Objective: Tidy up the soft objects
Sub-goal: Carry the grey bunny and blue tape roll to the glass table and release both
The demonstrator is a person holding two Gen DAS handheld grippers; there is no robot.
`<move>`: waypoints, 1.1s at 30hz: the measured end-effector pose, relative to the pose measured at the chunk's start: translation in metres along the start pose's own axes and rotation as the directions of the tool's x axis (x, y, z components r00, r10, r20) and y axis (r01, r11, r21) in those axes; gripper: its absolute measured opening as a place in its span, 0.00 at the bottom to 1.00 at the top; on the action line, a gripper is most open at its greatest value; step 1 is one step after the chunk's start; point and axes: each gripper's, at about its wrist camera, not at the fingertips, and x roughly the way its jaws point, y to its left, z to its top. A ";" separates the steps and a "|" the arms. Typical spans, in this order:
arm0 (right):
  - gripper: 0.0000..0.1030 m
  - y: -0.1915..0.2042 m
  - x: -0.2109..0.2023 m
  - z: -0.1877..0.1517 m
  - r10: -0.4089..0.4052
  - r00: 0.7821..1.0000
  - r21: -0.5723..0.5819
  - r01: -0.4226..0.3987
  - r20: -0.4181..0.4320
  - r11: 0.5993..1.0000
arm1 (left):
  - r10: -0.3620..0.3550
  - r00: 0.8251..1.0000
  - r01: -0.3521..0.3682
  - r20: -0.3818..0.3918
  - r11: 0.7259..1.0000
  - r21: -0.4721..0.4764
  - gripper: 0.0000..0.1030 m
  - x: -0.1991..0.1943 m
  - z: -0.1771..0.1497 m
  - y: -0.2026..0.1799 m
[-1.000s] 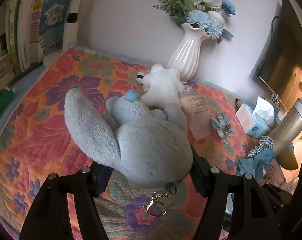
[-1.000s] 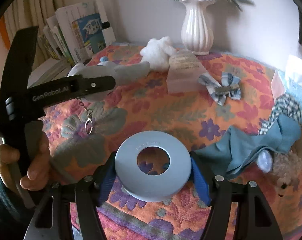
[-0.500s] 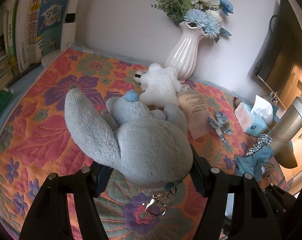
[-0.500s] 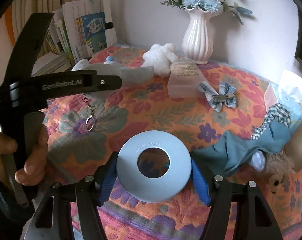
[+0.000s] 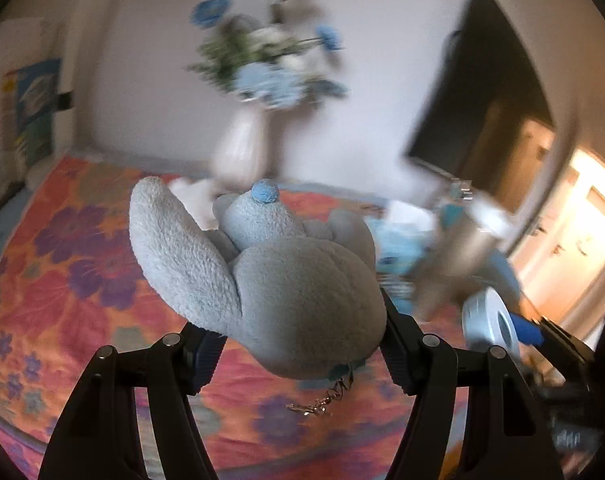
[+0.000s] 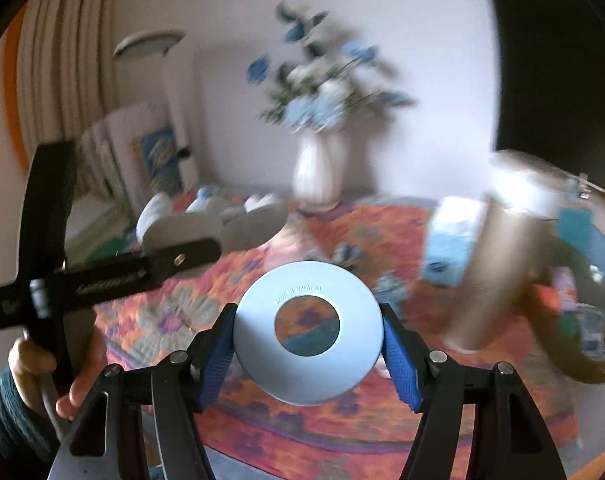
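Left wrist view: my left fingers (image 5: 298, 350) hold the bunny (image 5: 286, 284) above the table (image 5: 62, 280). My right fingers (image 6: 308, 354) hold the ring (image 6: 308, 332). Next I need a spot for both.

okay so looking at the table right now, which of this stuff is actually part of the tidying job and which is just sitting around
Part of the job:
- fluffy grey plush bunny, clamped in the left gripper
- pale blue flat ring, clamped in the right gripper

Just lying about:
- white ribbed vase of blue flowers
- floral orange quilted tablecloth
- leaning books
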 end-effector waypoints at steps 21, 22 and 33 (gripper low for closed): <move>0.64 -0.230 -0.137 -0.038 -0.272 0.962 0.499 0.237 -0.003 0.833 | -0.346 0.901 0.411 -0.261 0.873 0.263 0.64 0.067 -0.017 -0.228; 0.64 -0.237 -0.139 -0.036 -0.284 0.959 0.506 0.243 0.003 0.828 | -0.350 0.899 0.418 -0.263 0.867 0.273 0.64 0.071 -0.015 -0.238; 0.65 -0.338 -0.108 0.004 -0.386 0.922 0.630 0.323 -0.040 0.706 | -0.189 0.971 0.235 -0.146 0.866 0.441 0.64 0.151 -0.001 -0.333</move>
